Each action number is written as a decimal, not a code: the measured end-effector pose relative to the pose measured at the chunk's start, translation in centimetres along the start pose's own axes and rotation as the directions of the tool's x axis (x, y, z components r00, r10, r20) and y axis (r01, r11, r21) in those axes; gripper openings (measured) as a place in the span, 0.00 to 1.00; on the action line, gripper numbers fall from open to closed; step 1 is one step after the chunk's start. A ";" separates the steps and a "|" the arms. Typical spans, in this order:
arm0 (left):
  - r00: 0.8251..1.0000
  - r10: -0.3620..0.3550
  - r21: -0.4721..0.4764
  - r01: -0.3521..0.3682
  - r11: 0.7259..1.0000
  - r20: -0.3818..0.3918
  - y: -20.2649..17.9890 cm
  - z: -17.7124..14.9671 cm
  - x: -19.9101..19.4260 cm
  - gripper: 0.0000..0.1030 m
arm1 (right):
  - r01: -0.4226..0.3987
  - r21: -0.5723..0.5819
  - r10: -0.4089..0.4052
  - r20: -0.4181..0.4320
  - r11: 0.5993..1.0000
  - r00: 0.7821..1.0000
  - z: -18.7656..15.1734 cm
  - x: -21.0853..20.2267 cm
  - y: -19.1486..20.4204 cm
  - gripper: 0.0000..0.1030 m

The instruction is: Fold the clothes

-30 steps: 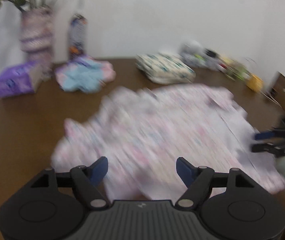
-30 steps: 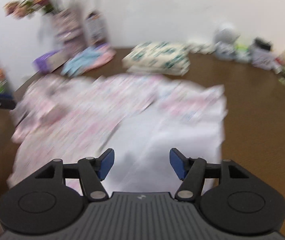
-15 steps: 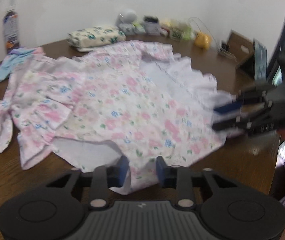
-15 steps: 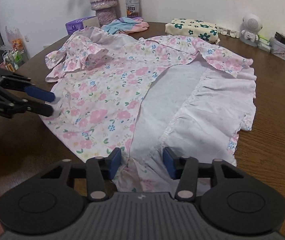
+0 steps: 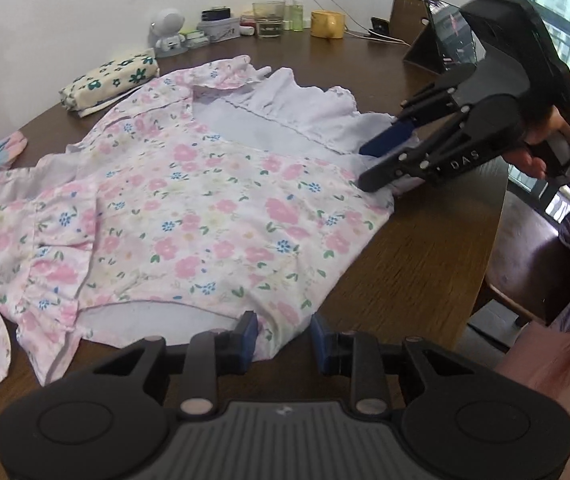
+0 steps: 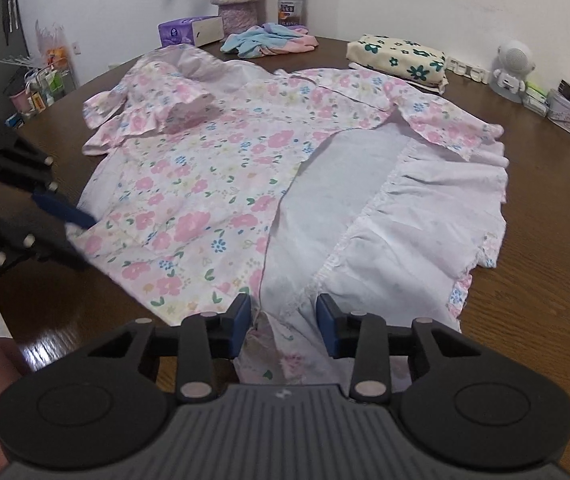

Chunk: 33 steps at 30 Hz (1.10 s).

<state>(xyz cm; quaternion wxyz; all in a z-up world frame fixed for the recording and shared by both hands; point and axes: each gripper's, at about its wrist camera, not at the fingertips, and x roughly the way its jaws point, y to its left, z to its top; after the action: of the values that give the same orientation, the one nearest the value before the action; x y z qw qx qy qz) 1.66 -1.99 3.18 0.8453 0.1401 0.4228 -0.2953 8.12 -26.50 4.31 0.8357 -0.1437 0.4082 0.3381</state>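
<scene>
Floral dress (image 6: 205, 208) spread flat on the counter (image 6: 545, 280), its long axis running away from both hand-held grippers, hem nearest. Left hand-held gripper (image 5: 281, 338) and right hand-held gripper (image 6: 283, 322) each straddle the near hem edge at separate points, fingers parted with cloth between them, not yet clamped. A fold would carry this hem forward.

- Floral dress (image 5: 205, 216) — pale pink fabric printed with pink and blue flowers and green leaves, spread flat across a brown wooden table (image 5: 425, 264).
- Part of its skirt is turned back, showing a plain white lining (image 6: 349, 184) and a gathered white ruffle (image 6: 425, 220).
- Ruffled sleeve (image 6: 141, 116) lies bunched at the far side.
- Hem corners reach the table's near edge — one lies between each gripper's fingers.
</scene>
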 end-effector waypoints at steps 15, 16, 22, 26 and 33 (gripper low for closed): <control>0.921 0.368 -0.326 -0.312 0.893 0.128 7.4 -0.6 -3.1 0.50 | 0.064 0.207 -0.097 0.154 0.976 0.983 -0.5 -0.4 1.0 0.43; 0.907 0.401 -0.338 -0.339 0.878 0.130 7.7 -0.8 -3.2 0.51 | 0.067 0.202 -0.102 0.166 0.977 0.981 -0.4 -0.5 1.4 0.44; 0.887 0.452 -0.328 -0.401 0.855 0.094 9.2 -1.1 -2.1 0.55 | 0.074 0.114 -0.089 0.140 0.991 0.986 0.6 1.4 3.8 0.47; 0.894 0.444 -0.261 -0.414 0.872 0.066 8.7 0.0 0.1 0.57 | 0.081 0.095 -0.093 0.124 0.992 0.988 0.7 2.3 4.3 0.48; 0.875 0.482 -0.242 -0.461 0.853 0.032 9.3 0.1 1.9 0.06 | 0.076 0.085 -0.086 0.120 0.993 0.989 0.7 2.6 4.7 0.49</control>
<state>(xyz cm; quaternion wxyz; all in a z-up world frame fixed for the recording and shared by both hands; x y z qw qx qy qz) 8.37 4.57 1.57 0.9207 0.1284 0.3671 -0.0346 6.51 -21.50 2.89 0.8774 -0.1054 0.3630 0.2954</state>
